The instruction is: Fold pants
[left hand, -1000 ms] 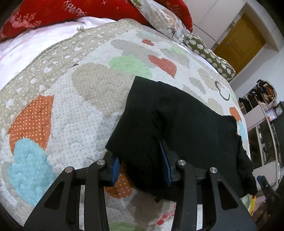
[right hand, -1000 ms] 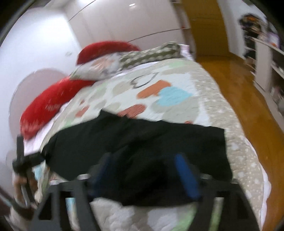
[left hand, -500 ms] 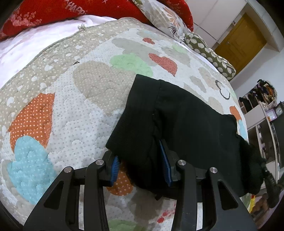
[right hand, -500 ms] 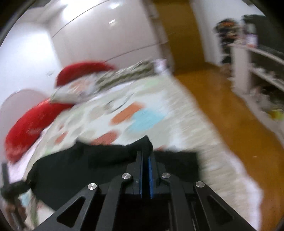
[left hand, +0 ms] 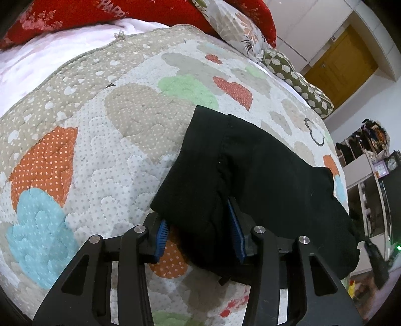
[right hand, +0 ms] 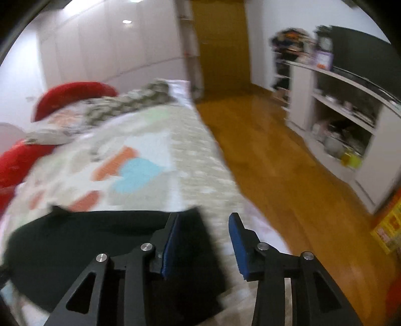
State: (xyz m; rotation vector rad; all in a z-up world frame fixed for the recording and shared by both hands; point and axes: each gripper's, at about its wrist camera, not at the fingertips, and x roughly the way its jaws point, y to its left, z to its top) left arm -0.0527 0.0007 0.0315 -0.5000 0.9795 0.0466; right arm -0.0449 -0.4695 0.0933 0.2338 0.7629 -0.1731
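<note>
Black pants [left hand: 263, 175] lie folded across a heart-patterned quilt [left hand: 100, 140] on a bed. My left gripper [left hand: 200, 233] is open, its blue pads either side of the near edge of the pants; the cloth sits between the jaws without being pinched. In the right wrist view the pants [right hand: 87, 245] lie at the lower left, blurred. My right gripper [right hand: 203, 245] is open and empty, its left pad over the pants' right edge.
Red pillows [left hand: 75, 17] and patterned cushions [left hand: 295, 75] lie at the bed's head. A wooden floor [right hand: 275, 163] runs along the bed's right side, with white shelves [right hand: 351, 120] and a wooden door [right hand: 220, 45] beyond.
My right gripper, shut on the pants half a second ago, has opened and let go, and swung right toward the bed's edge. My left gripper has stayed put.
</note>
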